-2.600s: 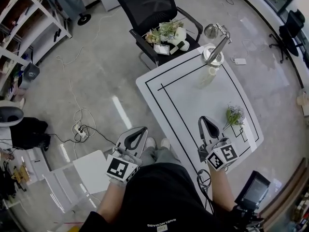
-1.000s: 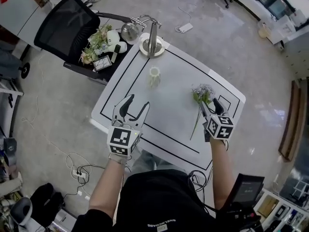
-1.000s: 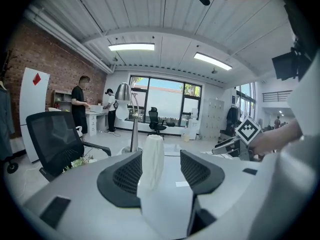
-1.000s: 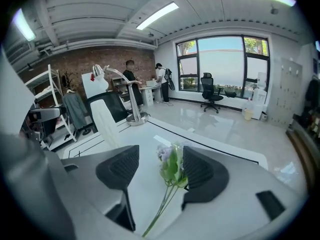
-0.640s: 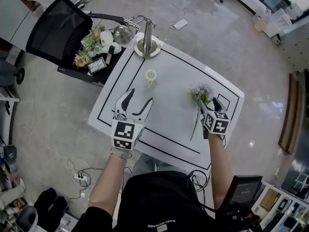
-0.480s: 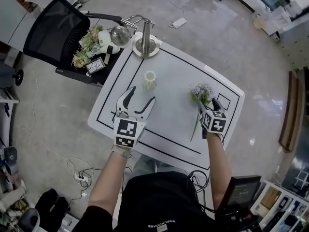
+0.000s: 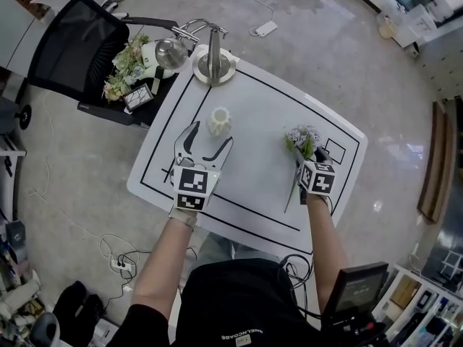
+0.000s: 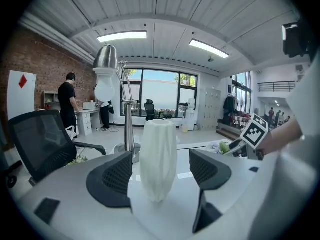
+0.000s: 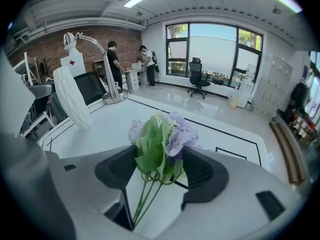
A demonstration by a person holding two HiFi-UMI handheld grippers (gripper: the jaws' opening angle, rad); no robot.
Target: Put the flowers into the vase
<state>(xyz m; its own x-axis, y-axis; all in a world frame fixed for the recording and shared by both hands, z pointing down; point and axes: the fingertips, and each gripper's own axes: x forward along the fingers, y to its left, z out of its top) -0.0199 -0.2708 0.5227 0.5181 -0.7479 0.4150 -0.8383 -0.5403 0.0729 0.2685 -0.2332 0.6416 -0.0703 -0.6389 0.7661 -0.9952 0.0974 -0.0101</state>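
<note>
the bunch of pale purple artificial flowers with green leaves and thin stems (image 7: pixel 302 139) lies on the white surface with black border lines (image 7: pixel 253 107), right of centre. its head sits between the jaws of the right gripper (image 7: pixel 309 154). these jaws stand apart around the leaves, and the stems run back beneath the gripper.

the white ribbed vase (image 7: pixel 219 121) stands upright, well apart from the flowers. the left gripper (image 7: pixel 210 137) has wide jaws; the vase stands in the gap, with no contact visible.

a chrome desk lamp with round base (image 7: pixel 211 56) stands at the far edge. beside the surface, a black office chair (image 7: pixel 65 42) carries more flowers.

compared with 0.5 s ago, the left gripper has advanced to the vase; the right gripper remains at the flowers.
</note>
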